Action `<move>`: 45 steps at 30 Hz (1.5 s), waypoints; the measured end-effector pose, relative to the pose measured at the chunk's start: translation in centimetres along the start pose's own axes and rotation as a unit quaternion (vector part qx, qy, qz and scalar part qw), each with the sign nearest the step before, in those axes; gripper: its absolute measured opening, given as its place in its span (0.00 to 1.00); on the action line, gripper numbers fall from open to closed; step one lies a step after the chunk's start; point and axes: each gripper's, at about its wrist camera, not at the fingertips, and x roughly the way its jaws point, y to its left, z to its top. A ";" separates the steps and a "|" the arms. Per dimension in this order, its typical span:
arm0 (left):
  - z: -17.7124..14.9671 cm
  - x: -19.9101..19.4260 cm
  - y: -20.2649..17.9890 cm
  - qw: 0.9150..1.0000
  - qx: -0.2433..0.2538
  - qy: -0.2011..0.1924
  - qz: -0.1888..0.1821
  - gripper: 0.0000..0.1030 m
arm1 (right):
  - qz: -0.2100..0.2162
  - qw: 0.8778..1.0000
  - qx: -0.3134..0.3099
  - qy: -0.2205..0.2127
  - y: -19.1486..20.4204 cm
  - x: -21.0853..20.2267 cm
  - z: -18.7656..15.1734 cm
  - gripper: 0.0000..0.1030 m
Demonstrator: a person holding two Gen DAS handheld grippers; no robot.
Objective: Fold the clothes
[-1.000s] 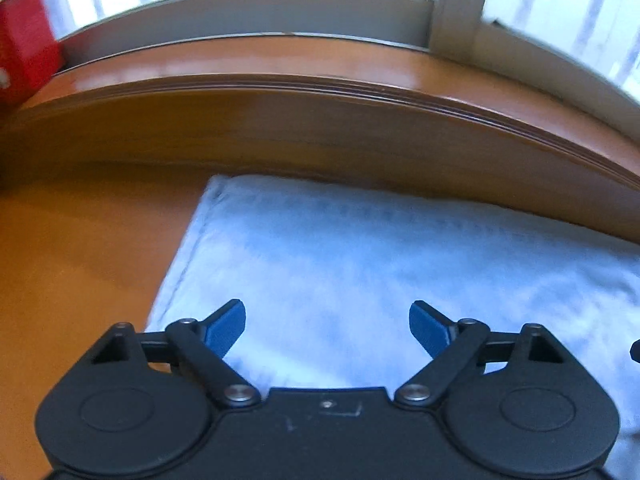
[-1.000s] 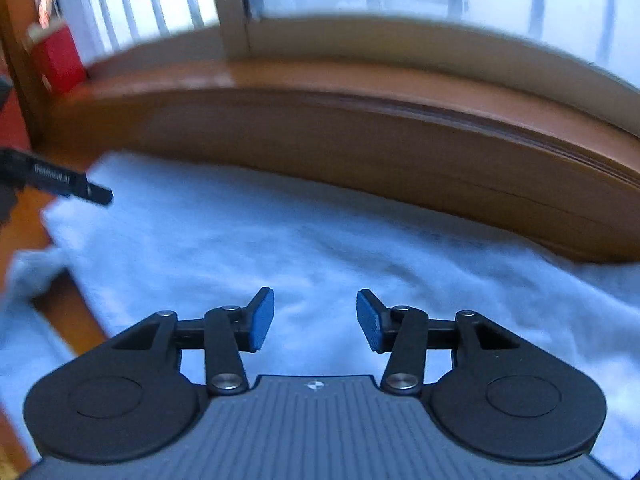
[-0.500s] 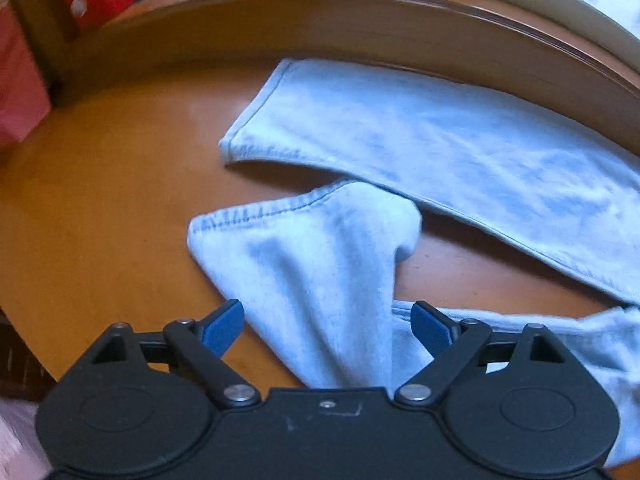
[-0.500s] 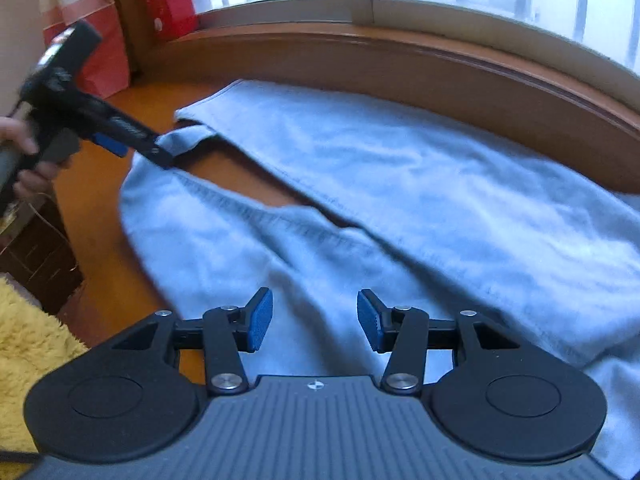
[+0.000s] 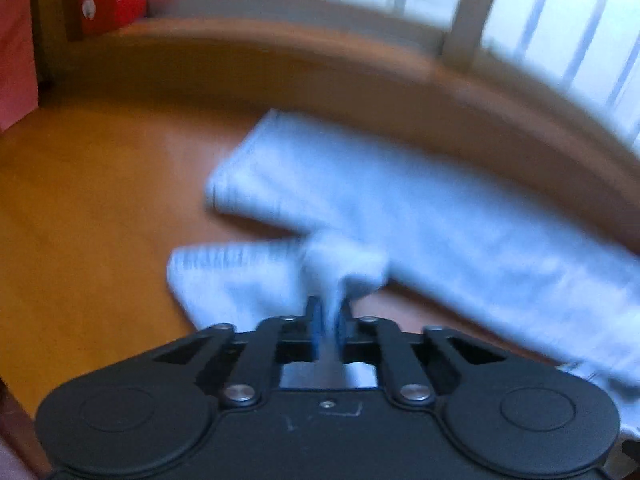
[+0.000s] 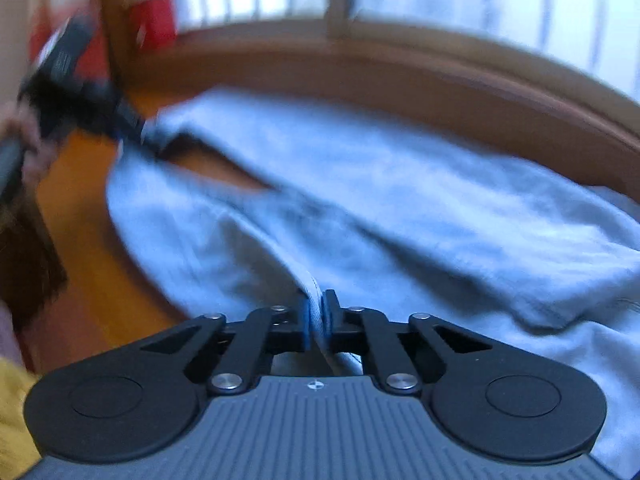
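Light blue jeans [image 5: 420,208] lie spread on the orange table [image 5: 88,200], legs ending near the raised wooden sill [image 5: 360,80] (bare wood to the left). Both grippers just snapped closed: left gripper [image 5: 329,322] and right gripper [image 6: 317,316] each pinch denim, where half a second ago they stood apart.

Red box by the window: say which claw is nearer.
Left. The left claw, just closed on the jeans at a leg end, sits near the red box; the right claw, also just closed on them, is farther back.

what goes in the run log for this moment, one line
left gripper: shut on jeans leg | right gripper: shut on jeans seam | jeans: spread on table, unfolded
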 end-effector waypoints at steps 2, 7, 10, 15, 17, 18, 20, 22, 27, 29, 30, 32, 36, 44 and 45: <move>1.7 -3.0 1.3 0.998 -0.013 -0.057 -0.006 0.05 | -0.003 0.999 0.014 -0.032 0.5 -2.0 1.1 0.06; 2.5 -7.4 5.2 0.995 -0.018 -0.095 -0.012 0.11 | 0.078 0.996 0.010 -0.052 2.6 -4.7 1.3 0.07; 0.8 -5.1 6.7 0.999 -0.026 -0.009 -0.044 0.44 | 0.078 0.995 -0.028 0.049 4.5 -2.6 -0.7 0.12; -1.6 -1.3 3.5 0.996 0.045 0.051 -0.048 0.60 | 0.035 0.994 -0.042 0.092 6.1 -1.0 -0.8 0.31; -1.9 0.0 1.3 0.994 0.088 0.052 -0.038 0.61 | 0.026 0.997 -0.036 0.063 6.3 -1.3 0.3 0.63; -2.0 0.5 0.3 0.992 0.109 0.052 -0.034 0.62 | 0.019 0.998 -0.037 0.046 6.4 -1.4 0.6 0.66; -2.1 2.3 -1.2 0.989 0.138 0.058 -0.011 0.62 | 0.006 0.999 -0.044 0.026 6.7 -1.3 1.1 0.67; -2.3 4.3 -1.9 0.986 0.150 0.065 0.008 0.54 | 0.000 0.999 -0.044 0.022 7.0 -0.5 1.4 0.67; -2.3 4.1 -0.4 0.989 0.136 0.047 -0.019 0.04 | -0.008 0.998 -0.038 0.044 7.8 3.2 0.8 0.66; -1.8 2.1 0.6 0.992 0.118 0.018 -0.042 0.04 | -0.013 0.998 -0.037 0.050 7.8 4.3 0.2 0.44; -1.4 0.6 1.3 0.993 0.105 -0.001 -0.055 0.04 | -0.015 0.998 -0.031 0.055 7.7 4.8 0.0 0.35; -0.4 -2.9 2.8 0.993 0.079 -0.045 -0.081 0.04 | -0.022 0.999 -0.013 0.047 7.3 5.2 0.2 0.11; 0.5 -10.1 6.4 0.983 0.045 -0.151 -0.094 0.05 | -0.019 0.996 -0.008 -0.082 7.8 1.7 2.4 0.06; -5.6 -7.2 15.6 0.997 -0.048 -0.033 0.047 0.31 | 0.084 0.992 -0.091 0.034 11.3 6.1 1.1 0.30; -6.5 -7.0 16.5 0.997 -0.060 -0.019 0.052 0.32 | 0.088 0.991 -0.092 0.050 11.7 6.7 0.7 0.30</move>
